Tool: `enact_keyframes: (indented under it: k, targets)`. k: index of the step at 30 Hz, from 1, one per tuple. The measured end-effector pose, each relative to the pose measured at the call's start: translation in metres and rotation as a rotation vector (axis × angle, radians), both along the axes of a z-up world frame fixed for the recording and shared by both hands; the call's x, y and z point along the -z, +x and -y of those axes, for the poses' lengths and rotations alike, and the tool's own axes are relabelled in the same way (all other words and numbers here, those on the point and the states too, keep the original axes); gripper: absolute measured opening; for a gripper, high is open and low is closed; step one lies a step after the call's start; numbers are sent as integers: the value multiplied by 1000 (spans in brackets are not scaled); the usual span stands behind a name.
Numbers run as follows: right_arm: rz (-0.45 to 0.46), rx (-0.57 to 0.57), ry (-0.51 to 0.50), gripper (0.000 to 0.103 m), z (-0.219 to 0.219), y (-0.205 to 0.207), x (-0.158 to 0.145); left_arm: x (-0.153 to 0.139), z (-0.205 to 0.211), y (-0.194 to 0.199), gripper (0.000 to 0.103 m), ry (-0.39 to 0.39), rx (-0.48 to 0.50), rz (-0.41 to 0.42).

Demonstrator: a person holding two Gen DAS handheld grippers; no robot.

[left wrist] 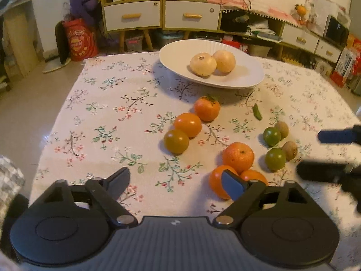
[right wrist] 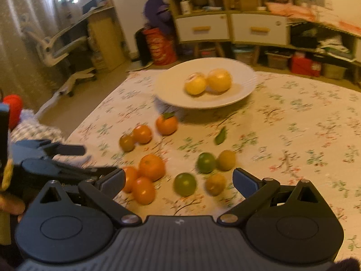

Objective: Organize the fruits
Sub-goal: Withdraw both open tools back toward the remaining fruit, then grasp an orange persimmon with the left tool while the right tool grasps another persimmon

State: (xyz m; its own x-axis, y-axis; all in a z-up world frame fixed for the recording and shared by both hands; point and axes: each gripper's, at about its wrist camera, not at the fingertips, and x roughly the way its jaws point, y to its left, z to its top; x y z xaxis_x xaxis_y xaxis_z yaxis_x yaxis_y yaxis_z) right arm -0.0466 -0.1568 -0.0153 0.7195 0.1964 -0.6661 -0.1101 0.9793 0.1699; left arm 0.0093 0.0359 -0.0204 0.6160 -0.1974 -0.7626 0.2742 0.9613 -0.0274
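Note:
A white plate (left wrist: 243, 76) (right wrist: 171, 83) at the table's far side holds two pale yellow fruits (left wrist: 203, 64). On the floral cloth lie three oranges (left wrist: 187, 124) in a row, three more oranges (left wrist: 238, 157) (right wrist: 152, 167) closer in, two green fruits (left wrist: 275, 159) (right wrist: 185, 184) and two brown kiwis (left wrist: 290, 150) (right wrist: 226, 160). My left gripper (left wrist: 176, 183) is open above bare cloth, its right finger in front of the nearest orange (left wrist: 216, 180). My right gripper (right wrist: 179, 180) is open over the nearer fruits, gripping nothing, and shows at the right edge (left wrist: 327, 153) of the left wrist view.
A loose green leaf (left wrist: 257, 111) (right wrist: 220, 136) lies between the plate and the green fruits. The floral tablecloth (left wrist: 108, 117) is bare on the left half. Behind the table stand drawers and shelves (left wrist: 133, 14) and a red bag (left wrist: 79, 40) on the floor.

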Motion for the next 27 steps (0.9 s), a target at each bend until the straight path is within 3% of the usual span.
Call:
enact_keyframes:
  k: [9,20,27]
  targets:
    - [-46,-83,-13,100,-13,-5,17,3,9,0,55,-95,52,-59]
    - [-89,-132,-44,101,-26,-5,30,13,19,1,18,-145,101,-109]
    - [-91,-139,-37,95,-30,-1,34,12,18,2,17,-141,100,-107]
